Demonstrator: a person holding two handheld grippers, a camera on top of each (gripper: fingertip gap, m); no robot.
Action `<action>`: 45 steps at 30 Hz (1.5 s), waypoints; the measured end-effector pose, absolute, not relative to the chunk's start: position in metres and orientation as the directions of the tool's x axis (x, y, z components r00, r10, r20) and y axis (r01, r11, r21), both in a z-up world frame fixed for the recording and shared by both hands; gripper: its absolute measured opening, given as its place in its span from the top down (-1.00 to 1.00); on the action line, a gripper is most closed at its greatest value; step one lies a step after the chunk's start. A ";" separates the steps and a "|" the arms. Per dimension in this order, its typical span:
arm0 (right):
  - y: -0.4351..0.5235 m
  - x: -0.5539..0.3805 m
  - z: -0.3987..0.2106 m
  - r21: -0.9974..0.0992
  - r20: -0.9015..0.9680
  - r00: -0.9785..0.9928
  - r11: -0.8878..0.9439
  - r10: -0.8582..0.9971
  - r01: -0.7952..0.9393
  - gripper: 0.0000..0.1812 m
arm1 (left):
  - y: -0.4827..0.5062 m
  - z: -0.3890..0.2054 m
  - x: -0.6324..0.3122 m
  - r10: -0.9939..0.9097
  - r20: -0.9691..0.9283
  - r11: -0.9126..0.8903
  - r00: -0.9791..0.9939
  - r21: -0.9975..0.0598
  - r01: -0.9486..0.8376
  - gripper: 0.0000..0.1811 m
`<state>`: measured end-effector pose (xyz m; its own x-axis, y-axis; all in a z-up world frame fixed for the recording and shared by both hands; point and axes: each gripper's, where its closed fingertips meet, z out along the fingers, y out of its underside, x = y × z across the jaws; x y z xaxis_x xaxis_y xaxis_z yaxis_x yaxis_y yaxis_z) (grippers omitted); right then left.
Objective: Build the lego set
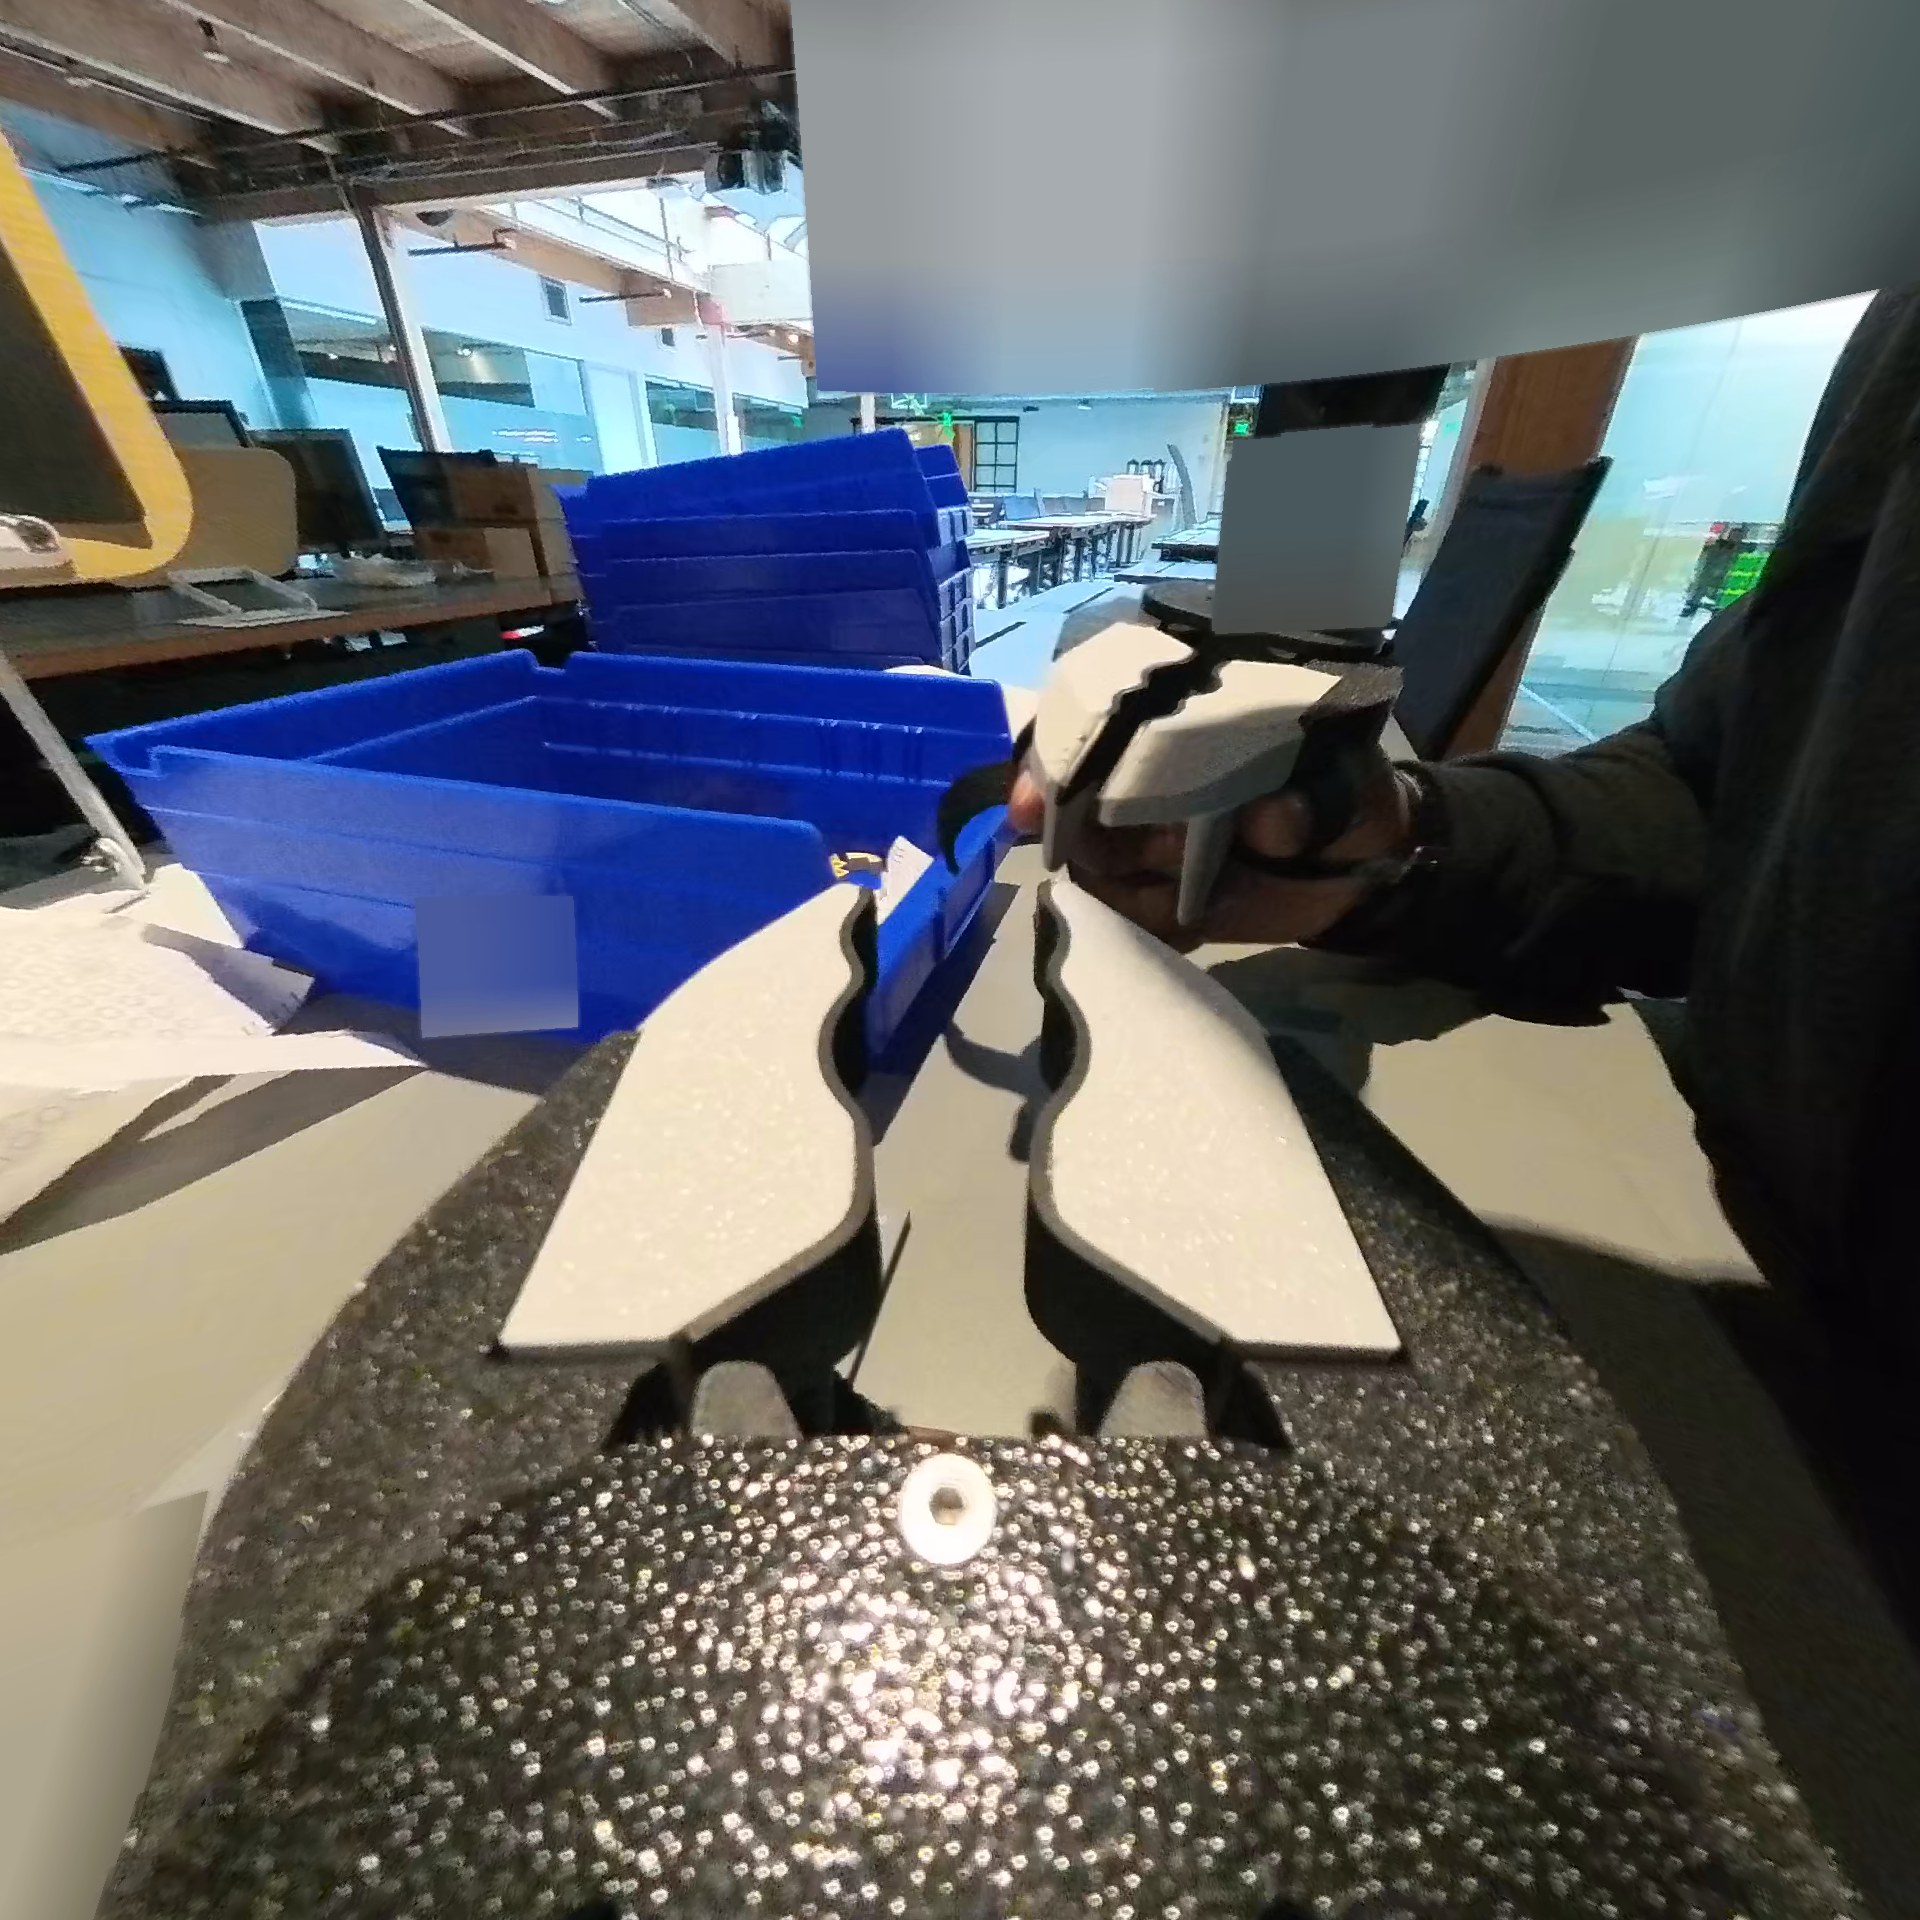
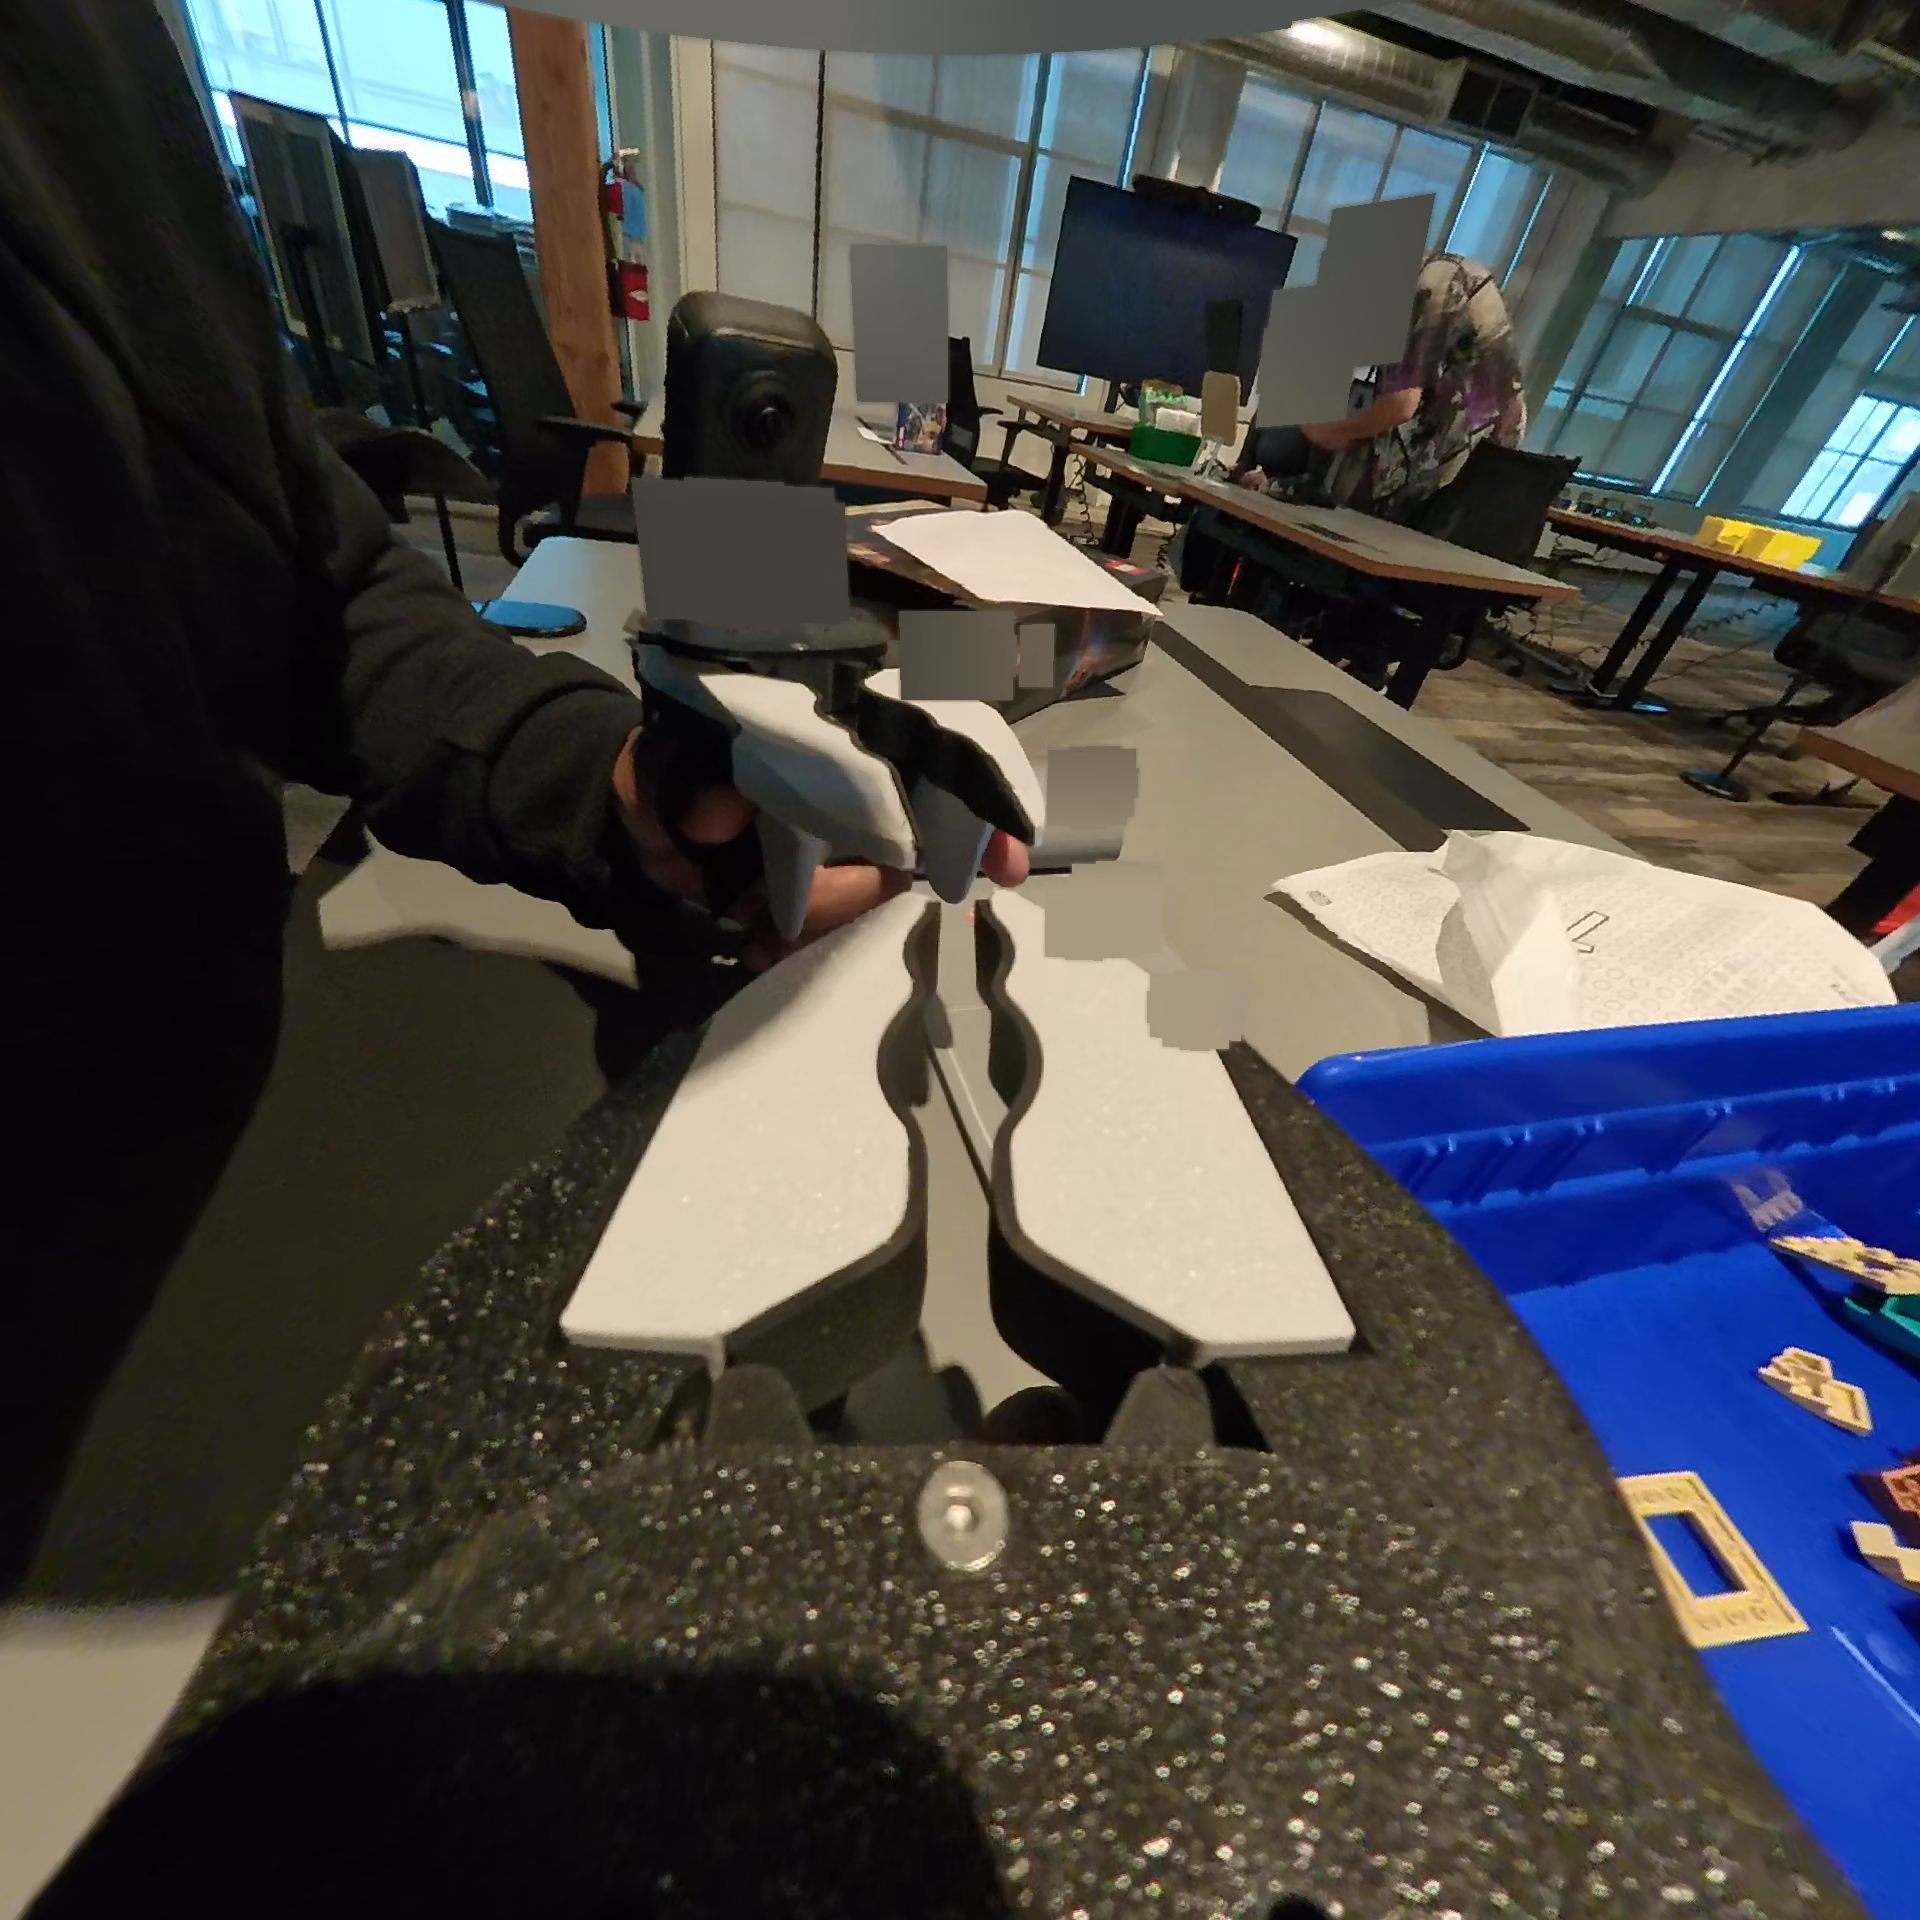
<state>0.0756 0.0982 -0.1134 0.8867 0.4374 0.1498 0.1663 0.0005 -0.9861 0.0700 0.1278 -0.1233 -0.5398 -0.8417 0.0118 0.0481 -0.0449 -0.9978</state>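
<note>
Several loose Lego pieces lie in a blue bin (image 2: 1558, 1101) at the right of the right wrist view: a tan frame plate (image 2: 1704, 1558), a small tan piece (image 2: 1813, 1387) and a teal piece (image 2: 1881, 1314). My right gripper (image 2: 956, 909) hovers over the grey table (image 2: 1247, 727) left of the bin, its jaws a narrow gap apart with nothing between them. My left gripper (image 1: 954, 899) is open and empty, pointing at the bin's near corner (image 1: 935, 935). The two grippers face each other closely; each shows in the other's view, the right (image 1: 1122, 888) and the left (image 2: 871, 904).
A stack of blue bins (image 1: 779, 540) stands behind the nearer bin (image 1: 499, 821). Printed paper sheets (image 2: 1558, 935) lie beyond the bin and also show at the left (image 1: 125, 997). A dark box (image 2: 1081, 644) with white paper on it sits farther back. A person sits at a far desk (image 2: 1434, 416). My right fingertips sit around 4 centimeters from my left ones. It is some 25 centimeters from my left tips to the small tan piece (image 2: 1813, 1387).
</note>
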 end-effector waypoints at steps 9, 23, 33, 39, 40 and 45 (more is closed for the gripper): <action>0.098 0.078 -0.114 -0.987 0.142 0.889 -0.002 0.435 0.158 0.95 | 0.131 -0.123 0.071 -0.843 0.028 -0.059 -0.536 -0.997 0.041 0.70; 0.099 0.077 -0.115 -0.987 0.142 0.888 -0.003 0.437 0.159 0.96 | 0.131 -0.125 0.071 -0.848 0.014 -0.037 -0.530 -0.999 0.032 0.70; 0.099 0.076 -0.116 -0.985 0.155 0.887 -0.003 0.435 0.174 0.97 | 0.131 -0.126 0.070 -0.850 0.003 -0.023 -0.526 -0.999 0.032 0.70; 0.099 0.076 -0.118 -0.985 0.153 0.886 -0.006 0.437 0.173 0.97 | 0.122 -0.130 0.068 -0.843 -0.070 0.051 -0.533 -0.997 0.049 0.71; 0.100 0.076 -0.119 -0.985 0.150 0.886 -0.010 0.439 0.172 0.97 | 0.120 -0.131 0.067 -0.840 -0.087 0.070 -0.536 -0.996 0.051 0.70; 0.102 0.076 -0.124 -0.985 0.142 0.886 -0.025 0.441 0.170 0.97 | 0.115 -0.135 0.063 -0.828 -0.143 0.133 -0.542 -0.989 0.058 0.71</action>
<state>0.0762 0.1018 -0.1245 0.8861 0.4411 0.1423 0.1704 -0.0246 -0.9851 0.0633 0.1151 -0.1352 -0.5418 -0.8282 -0.1430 0.0583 0.1328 -0.9894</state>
